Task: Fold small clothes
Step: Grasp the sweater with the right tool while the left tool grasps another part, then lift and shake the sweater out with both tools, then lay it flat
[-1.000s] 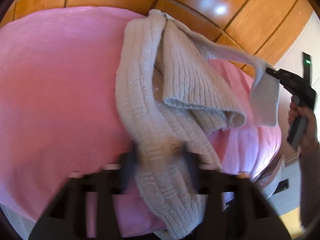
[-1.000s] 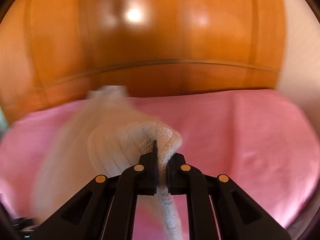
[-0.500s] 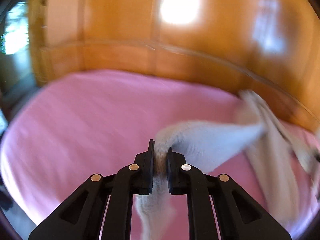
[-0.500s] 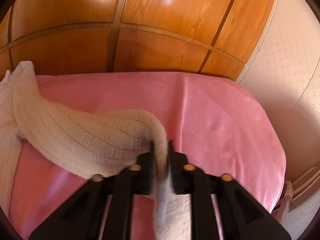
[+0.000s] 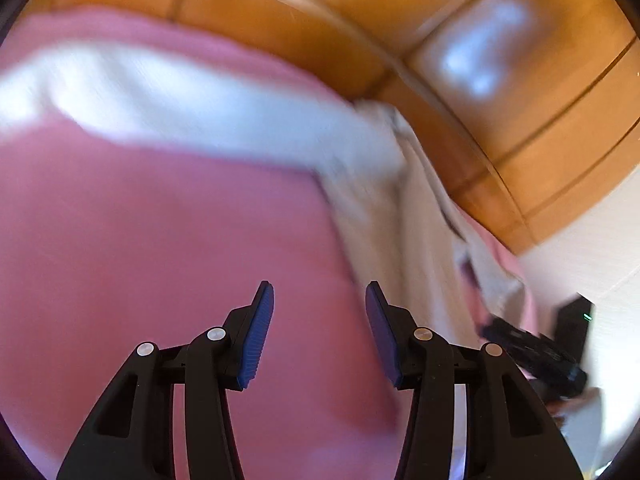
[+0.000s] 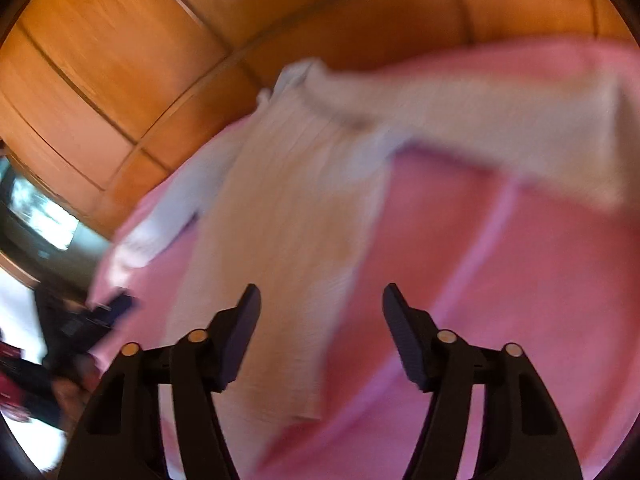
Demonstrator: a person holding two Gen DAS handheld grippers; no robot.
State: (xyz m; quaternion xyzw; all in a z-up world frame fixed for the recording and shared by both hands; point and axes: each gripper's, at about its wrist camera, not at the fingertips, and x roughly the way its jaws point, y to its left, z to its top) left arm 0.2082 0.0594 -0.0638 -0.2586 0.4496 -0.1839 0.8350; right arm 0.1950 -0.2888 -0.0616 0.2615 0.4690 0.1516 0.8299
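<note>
A cream knitted garment (image 5: 372,200) lies spread on the pink cloth (image 5: 160,240), with one long part stretching left and the body running down to the right. In the right wrist view the garment (image 6: 288,208) lies ahead, one part stretching right. My left gripper (image 5: 320,320) is open and empty above the pink cloth, left of the garment's body. My right gripper (image 6: 320,320) is open and empty above the garment's lower body. The right gripper also shows in the left wrist view (image 5: 532,356), at the far right. Both views are blurred.
A glossy wooden panel wall (image 5: 500,80) stands behind the pink-covered surface. A white wall (image 5: 600,248) is at the right. In the right wrist view a dark area with a bright window (image 6: 44,216) is at the left.
Both grippers have let go of the garment and opened. The garment now lies spread on the pink cloth. Both cameras have swung to face it.
</note>
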